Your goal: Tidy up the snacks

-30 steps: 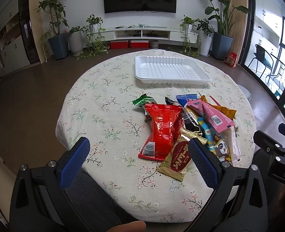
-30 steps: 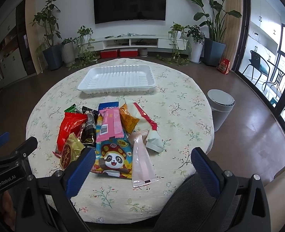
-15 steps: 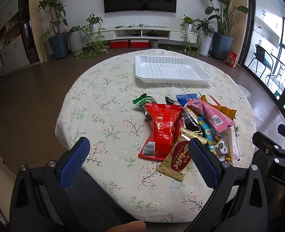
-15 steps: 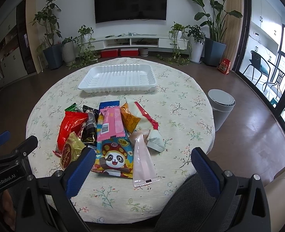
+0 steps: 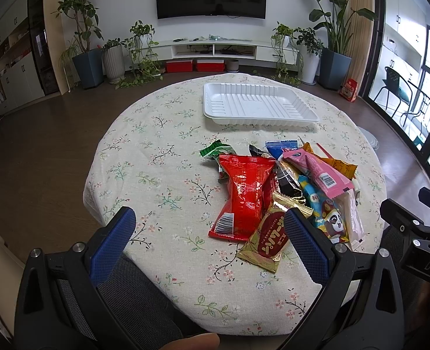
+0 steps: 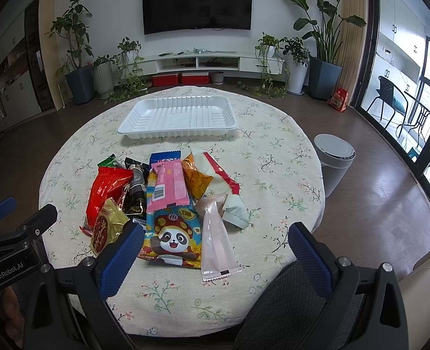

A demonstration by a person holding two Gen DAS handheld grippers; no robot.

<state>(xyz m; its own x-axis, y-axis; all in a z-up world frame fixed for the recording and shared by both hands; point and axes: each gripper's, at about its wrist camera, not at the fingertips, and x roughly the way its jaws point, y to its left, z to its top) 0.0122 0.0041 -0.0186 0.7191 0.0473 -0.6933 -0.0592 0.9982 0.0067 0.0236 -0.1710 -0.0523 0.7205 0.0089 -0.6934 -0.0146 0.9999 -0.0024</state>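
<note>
At the near edge of the table we hold both tools above the cloth: the left gripper and the right gripper each stand with jaws wide apart and nothing between them. Just beyond lies the snack pile, every packet overlapping a neighbour: the gold packet rests against the red bag, the panda packet lies under the pink wrapper, and the pale pink sachet sits nearest the right tool. We judge the chief risk to be a double pick (slick film, stacked layers), which could drag a neighbour toward the near edge and off the table. A grip on a loose corner may also slip in transit. Toward the far edge, well apart from the pile, the white tray holds nothing; no snack has yet been placed.
</note>
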